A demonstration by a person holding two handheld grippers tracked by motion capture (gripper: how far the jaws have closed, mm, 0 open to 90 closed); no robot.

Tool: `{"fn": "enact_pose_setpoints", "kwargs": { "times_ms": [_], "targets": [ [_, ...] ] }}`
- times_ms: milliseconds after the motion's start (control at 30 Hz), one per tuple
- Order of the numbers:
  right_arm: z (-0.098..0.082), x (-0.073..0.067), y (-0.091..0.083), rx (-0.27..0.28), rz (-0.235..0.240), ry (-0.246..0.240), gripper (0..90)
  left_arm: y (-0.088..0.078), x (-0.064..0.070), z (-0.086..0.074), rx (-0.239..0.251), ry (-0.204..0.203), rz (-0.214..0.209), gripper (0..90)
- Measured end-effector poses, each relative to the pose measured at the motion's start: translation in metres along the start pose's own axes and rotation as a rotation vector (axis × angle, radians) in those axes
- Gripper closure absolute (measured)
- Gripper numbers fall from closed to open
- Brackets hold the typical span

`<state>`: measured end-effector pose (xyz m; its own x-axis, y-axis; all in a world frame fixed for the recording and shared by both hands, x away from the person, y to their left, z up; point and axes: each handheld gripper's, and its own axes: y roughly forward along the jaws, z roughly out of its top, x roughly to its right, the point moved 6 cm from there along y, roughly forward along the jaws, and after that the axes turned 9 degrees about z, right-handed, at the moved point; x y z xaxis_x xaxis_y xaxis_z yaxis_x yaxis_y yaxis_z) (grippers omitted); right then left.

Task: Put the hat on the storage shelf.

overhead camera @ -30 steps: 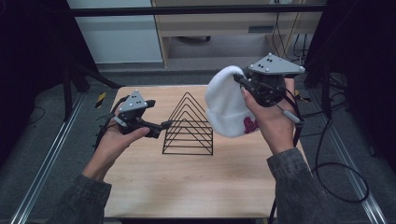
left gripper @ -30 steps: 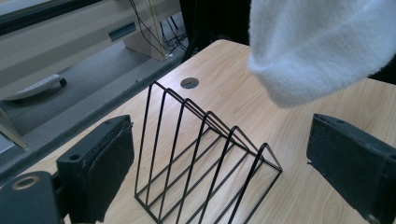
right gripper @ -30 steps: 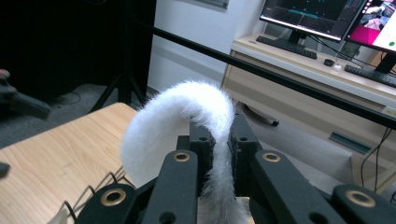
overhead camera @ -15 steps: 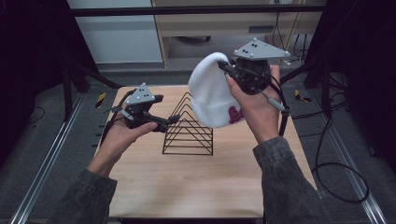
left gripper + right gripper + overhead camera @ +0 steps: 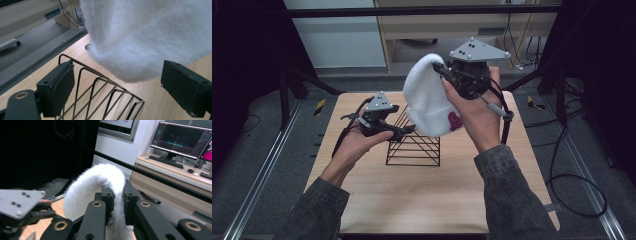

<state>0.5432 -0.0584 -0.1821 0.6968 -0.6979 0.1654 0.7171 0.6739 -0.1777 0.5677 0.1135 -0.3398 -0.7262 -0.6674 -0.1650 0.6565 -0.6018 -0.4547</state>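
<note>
My right tool (image 5: 443, 71) is clenched on the white hat (image 5: 427, 97); its hem hangs at two o'clock of my released left tool (image 5: 409, 130), above the wire rack (image 5: 414, 148).

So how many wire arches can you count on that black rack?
5 at least, in a row along the rack on the table, running from beside the left gripper toward the hat. The hat may hide more.

monitor (image 5: 183, 138) and keyboard (image 5: 166, 161) on desk (image 5: 175, 173); black-yellow tape (image 5: 320, 106) on floor
</note>
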Motion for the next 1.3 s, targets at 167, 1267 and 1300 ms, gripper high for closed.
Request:
{"fn": "enact_pose_setpoints", "kwargs": {
  "times_ms": [167, 1267, 1300],
  "targets": [
    [0.003, -0.006, 0.003, 0.007, 0.019, 0.000, 83.2, 0.008, 0.002, -0.004, -0.004, -0.007, -0.013, 10.6],
    [-0.019, 0.015, 0.009, -0.042, -0.005, 0.030, 82.9, -0.039, -0.018, -0.002, 0.037, -0.022, 0.077, 83.6],
    [-0.020, 0.015, 0.012, -0.049, -0.004, 0.033, 82.9, -0.039, -0.018, -0.002, 0.037, -0.022, 0.077, 83.6]
  ]
}}
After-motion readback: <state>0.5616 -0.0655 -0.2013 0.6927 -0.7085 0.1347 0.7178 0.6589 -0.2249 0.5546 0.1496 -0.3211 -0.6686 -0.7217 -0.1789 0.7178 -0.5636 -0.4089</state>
